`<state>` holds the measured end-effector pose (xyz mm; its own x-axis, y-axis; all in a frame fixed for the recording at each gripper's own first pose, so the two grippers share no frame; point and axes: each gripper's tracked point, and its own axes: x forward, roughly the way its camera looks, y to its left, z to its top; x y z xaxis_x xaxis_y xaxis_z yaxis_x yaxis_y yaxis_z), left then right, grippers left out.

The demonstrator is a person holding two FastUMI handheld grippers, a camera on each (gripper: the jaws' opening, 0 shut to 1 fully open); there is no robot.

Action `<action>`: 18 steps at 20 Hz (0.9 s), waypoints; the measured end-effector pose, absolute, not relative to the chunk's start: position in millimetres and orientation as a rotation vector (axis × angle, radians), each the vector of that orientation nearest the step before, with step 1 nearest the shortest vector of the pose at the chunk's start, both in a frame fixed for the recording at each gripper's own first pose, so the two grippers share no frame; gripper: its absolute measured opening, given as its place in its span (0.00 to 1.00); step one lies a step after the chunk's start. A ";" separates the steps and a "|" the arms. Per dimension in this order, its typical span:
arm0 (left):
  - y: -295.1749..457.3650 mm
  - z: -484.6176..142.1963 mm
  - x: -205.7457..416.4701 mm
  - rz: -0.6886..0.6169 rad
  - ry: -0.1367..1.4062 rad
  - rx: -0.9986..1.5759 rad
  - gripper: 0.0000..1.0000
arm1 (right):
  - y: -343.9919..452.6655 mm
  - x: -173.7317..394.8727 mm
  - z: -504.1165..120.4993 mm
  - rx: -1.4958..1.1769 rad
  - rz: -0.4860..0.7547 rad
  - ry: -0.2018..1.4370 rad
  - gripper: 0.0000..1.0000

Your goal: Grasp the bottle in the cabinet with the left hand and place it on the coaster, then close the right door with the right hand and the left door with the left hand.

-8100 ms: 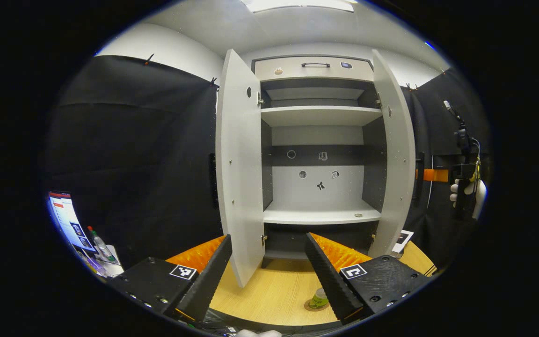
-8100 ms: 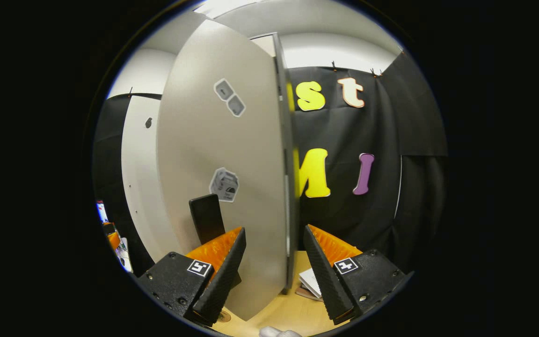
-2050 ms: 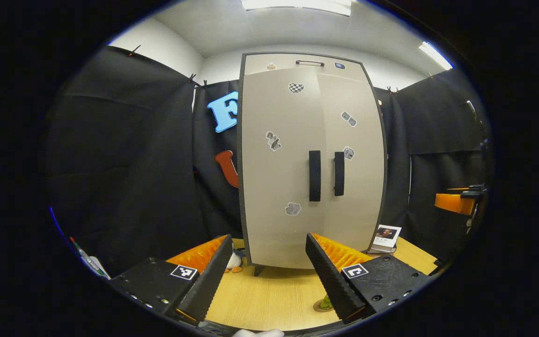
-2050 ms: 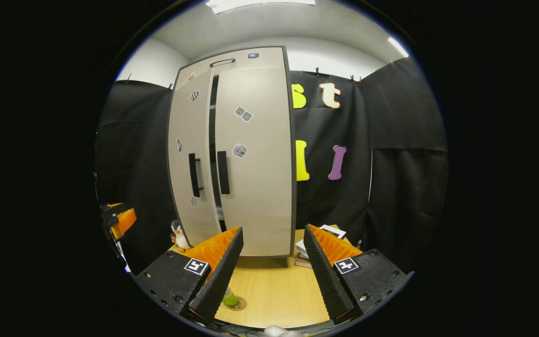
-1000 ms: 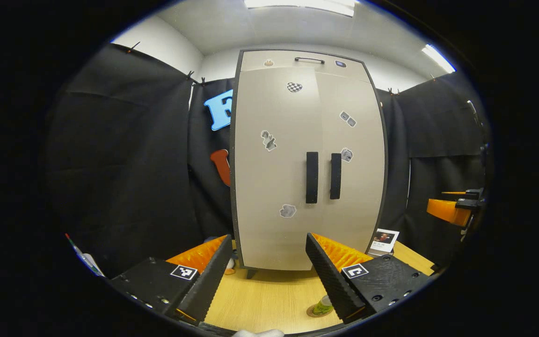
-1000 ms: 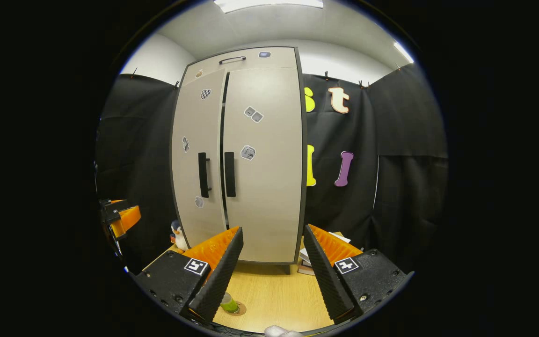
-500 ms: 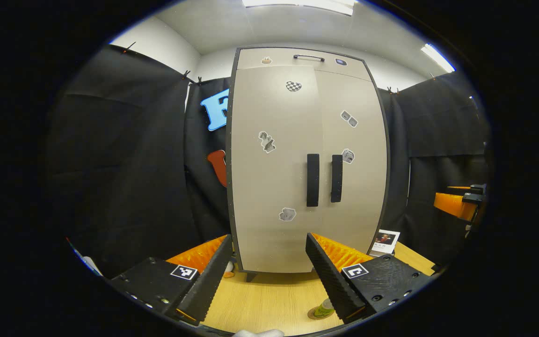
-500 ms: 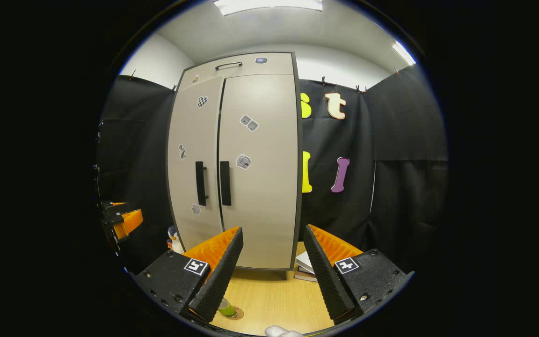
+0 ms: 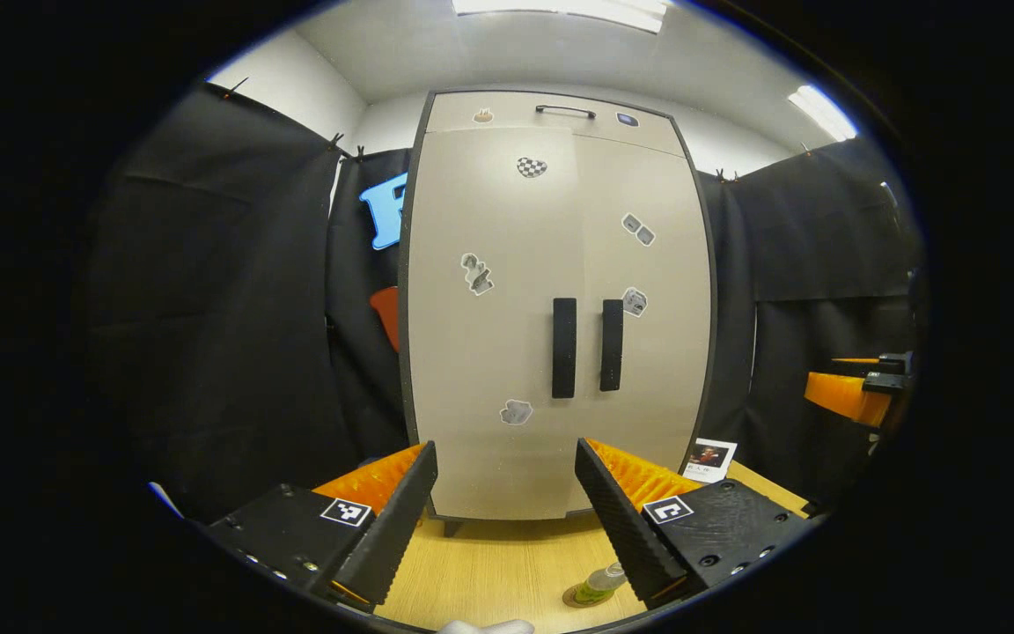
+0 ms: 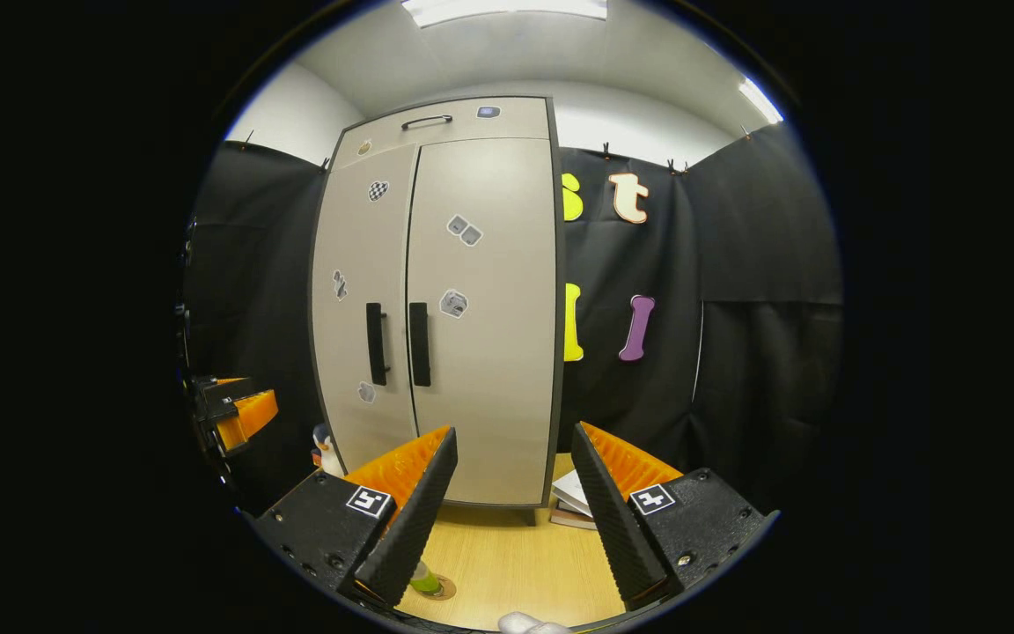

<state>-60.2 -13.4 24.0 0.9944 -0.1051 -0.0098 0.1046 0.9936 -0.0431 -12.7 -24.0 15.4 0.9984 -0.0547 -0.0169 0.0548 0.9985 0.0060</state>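
Left tool point(image 9: 503, 519) spread wide, nothing between its fingers; right tool point(image 10: 507, 506) same, wide and empty. Both hang back from the cabinet over the light wood-grain tabletop point(image 9: 489, 568). Small clear plastic bottle with green contents point(image 9: 597, 583) stands upright on the round brown coaster point(image 9: 579, 600), low in the left gripper view just beside the left tool's right finger; the right gripper view has it point(image 10: 424, 578) on the coaster point(image 10: 438, 587) behind that tool's left finger. My read: bottle is light, thin-walled, smooth and a bit slippery, tips easily, so if it needs a re-grip take it mid-body with the fingers squared across it, light squeeze, not the cap. Farther back, the tall beige two-door cabinet point(image 9: 551, 220) looks shut: left door point(image 9: 489, 352) and right door point(image 9: 657, 352) meet flush in the left gripper view, only a thin dark seam between them in the right gripper view. Doors are stiff flat panels on hinges; push the face near the black vertical bar handles point(image 9: 564, 347), or pinch a handle across its width. By the look of it, every step is done.
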 end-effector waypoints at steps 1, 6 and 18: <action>-13.4 24.7 -59.6 -0.106 0.013 -0.043 0.96 | -24.5 -12.6 14.7 0.006 -0.056 0.017 0.81; -11.7 24.0 -58.3 -0.105 0.013 -0.035 0.96 | -27.8 -13.4 11.4 0.002 -0.069 0.024 0.81; -14.8 23.0 -64.5 -0.108 0.012 -0.042 0.96 | -24.9 -19.7 6.4 -0.005 -0.064 0.028 0.81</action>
<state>-64.5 -14.8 23.0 0.9940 -0.1085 -0.0100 0.1080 0.9932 -0.0424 -19.7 -24.9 6.4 0.9975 -0.0643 -0.0282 0.0641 0.9979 -0.0064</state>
